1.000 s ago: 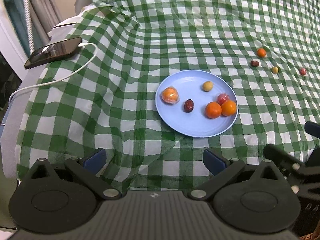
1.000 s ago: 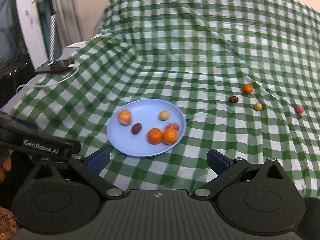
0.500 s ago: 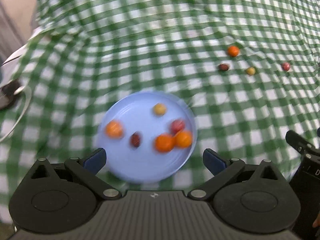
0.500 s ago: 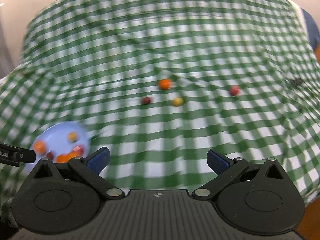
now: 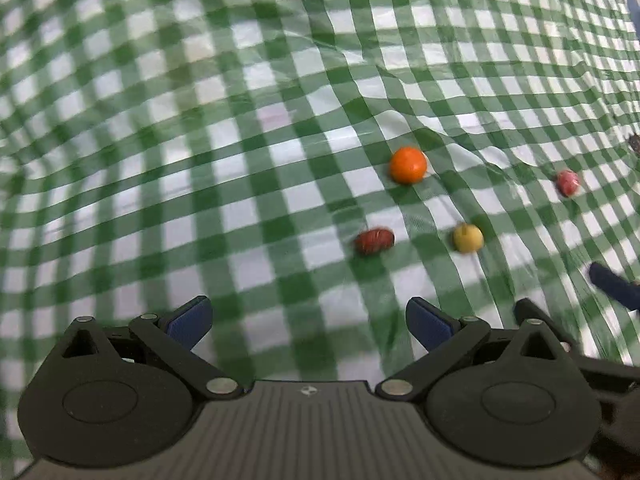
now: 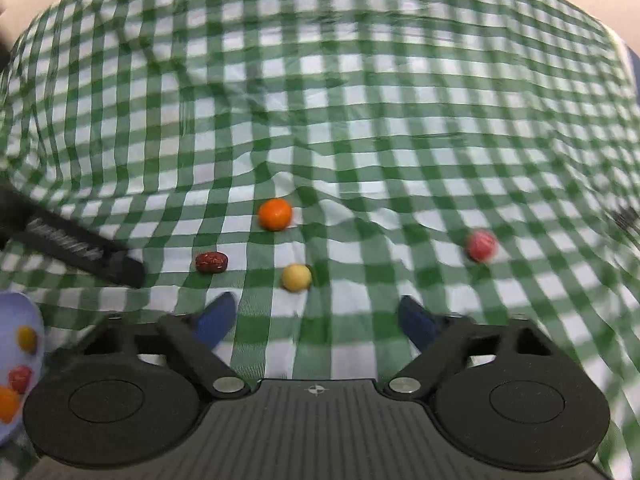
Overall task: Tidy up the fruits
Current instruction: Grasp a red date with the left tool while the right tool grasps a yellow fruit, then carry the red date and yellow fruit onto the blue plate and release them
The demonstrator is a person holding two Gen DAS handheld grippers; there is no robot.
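- Progress: partly done, as a judgement; the blue plate [image 6: 16,320] at the lower left edge of the right wrist view already carries several small fruits, of which a yellow-orange one, a red one and an orange one show; the rest of the plate is cut off by the frame.
- Remaining: four fruits lie loose on the green-checked cloth [image 6: 360,120] that covers the surface, well apart from the plate; none is held.
- Orange fruit [image 6: 275,214]: round, smooth, bright orange; farthest back of the near group of three.
- Dark red fruit [image 6: 211,261]: oblong, wrinkled skin, date-like; lies on its side, left of the yellow fruit.
- Yellow fruit [image 6: 296,277]: round, pale yellow, matt; nearest to the right gripper [image 6: 316,314], just ahead of its jaws and slightly left of their centre line.
- Pink-red fruit [image 6: 481,245]: round, blurred; apart from the other three, to the right.
- Right gripper: jaws closing, still apart; nothing between them; no pad touches a fruit.
- Left gripper [image 5: 308,320]: jaws open and empty; the dark red fruit sits ahead of the gap, not yet within it.
- Cloth: creased and ridged around the fruits; as a judgement, round fruits can roll on it when nudged.
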